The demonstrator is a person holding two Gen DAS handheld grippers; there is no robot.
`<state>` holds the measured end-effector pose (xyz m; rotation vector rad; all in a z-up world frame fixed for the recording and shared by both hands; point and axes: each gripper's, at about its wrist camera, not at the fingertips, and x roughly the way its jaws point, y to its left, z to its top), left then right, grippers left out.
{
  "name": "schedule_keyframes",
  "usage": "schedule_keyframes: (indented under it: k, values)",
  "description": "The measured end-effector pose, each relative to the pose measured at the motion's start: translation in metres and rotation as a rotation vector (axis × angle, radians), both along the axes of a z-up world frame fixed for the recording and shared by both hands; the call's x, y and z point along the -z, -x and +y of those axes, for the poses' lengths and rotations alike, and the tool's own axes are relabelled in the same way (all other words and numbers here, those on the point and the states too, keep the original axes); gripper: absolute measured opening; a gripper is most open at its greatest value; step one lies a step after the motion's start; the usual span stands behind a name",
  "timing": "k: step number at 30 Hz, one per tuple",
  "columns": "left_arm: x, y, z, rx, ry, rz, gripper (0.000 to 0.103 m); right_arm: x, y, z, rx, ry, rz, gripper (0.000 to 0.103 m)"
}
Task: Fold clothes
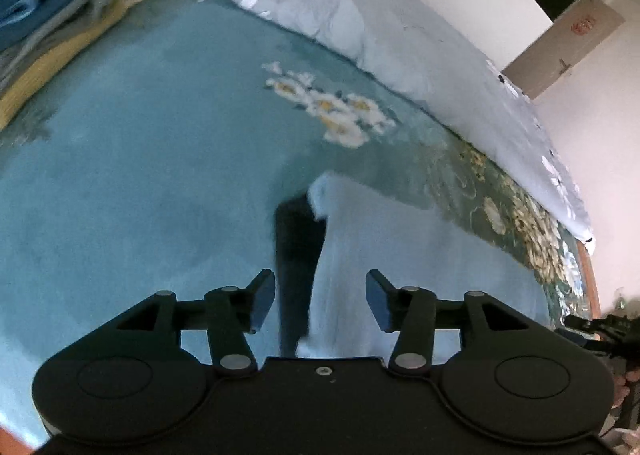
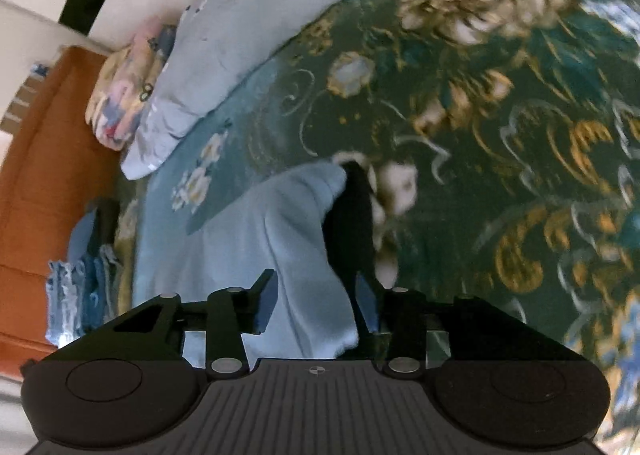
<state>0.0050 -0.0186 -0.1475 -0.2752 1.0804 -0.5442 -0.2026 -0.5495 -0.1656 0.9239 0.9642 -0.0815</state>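
A pale blue garment with a black part along its left edge lies on the teal floral bedspread. My left gripper is open just above the garment's near end, its jaws astride the black strip and blue cloth. In the right wrist view the same pale blue garment lies under my right gripper, which is open, with the black part by its right finger. Nothing is held.
A folded grey-blue duvet lies along the far side of the bed by the white wall. Folded blue clothes are stacked at the far left. A floral pillow and an orange headboard show in the right wrist view.
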Motion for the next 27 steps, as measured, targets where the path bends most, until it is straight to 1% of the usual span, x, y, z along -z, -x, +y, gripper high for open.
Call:
schedule_keyframes:
  k: [3,7,12,15,18,19,20,21,22,23,24,25,26,27]
  values:
    - [0.010,-0.027,-0.022,0.038,0.017,0.018,0.052,0.010,-0.028,0.001,-0.009,-0.013,0.007,0.041]
    - [0.031,-0.052,-0.045,0.089,0.000,0.064,0.053,0.024,-0.052,-0.002,0.007,-0.054,0.007,0.042]
    - [0.046,-0.067,-0.052,0.091,0.048,0.110,0.053,0.044,-0.067,-0.011,0.061,-0.151,0.023,0.044]
    - [0.051,-0.072,-0.055,0.104,0.079,0.130,0.053,0.051,-0.073,-0.011,0.066,-0.171,0.028,0.044]
    - [0.055,-0.079,-0.060,0.108,0.094,0.144,0.050,0.054,-0.077,-0.011,0.075,-0.179,0.022,0.043]
    - [0.056,-0.081,-0.061,0.105,0.102,0.149,0.045,0.054,-0.078,-0.012,0.081,-0.184,0.022,0.038]
    - [0.057,-0.083,-0.061,0.100,0.109,0.150,0.040,0.054,-0.079,-0.013,0.083,-0.181,0.024,0.035]
    - [0.057,-0.085,-0.062,0.098,0.111,0.146,0.029,0.053,-0.081,-0.013,0.078,-0.167,0.028,0.031]
    - [0.056,-0.087,-0.063,0.102,0.109,0.132,0.016,0.050,-0.083,-0.012,0.066,-0.144,0.027,0.026]
    - [0.054,-0.086,-0.065,0.118,0.106,0.109,0.014,0.047,-0.085,-0.010,0.047,-0.118,0.016,0.024]
    - [0.050,-0.085,-0.067,0.136,0.098,0.083,0.013,0.042,-0.087,-0.008,0.028,-0.092,0.002,0.021]
    - [0.047,-0.084,-0.071,0.152,0.083,0.049,0.012,0.039,-0.089,-0.007,0.021,-0.084,-0.018,0.015]
    - [0.043,-0.082,-0.073,0.165,0.072,0.018,0.012,0.036,-0.090,-0.007,0.019,-0.082,-0.040,0.015]
    - [0.040,-0.083,-0.073,0.158,0.080,0.001,0.012,0.033,-0.091,-0.007,0.024,-0.079,-0.063,0.013]
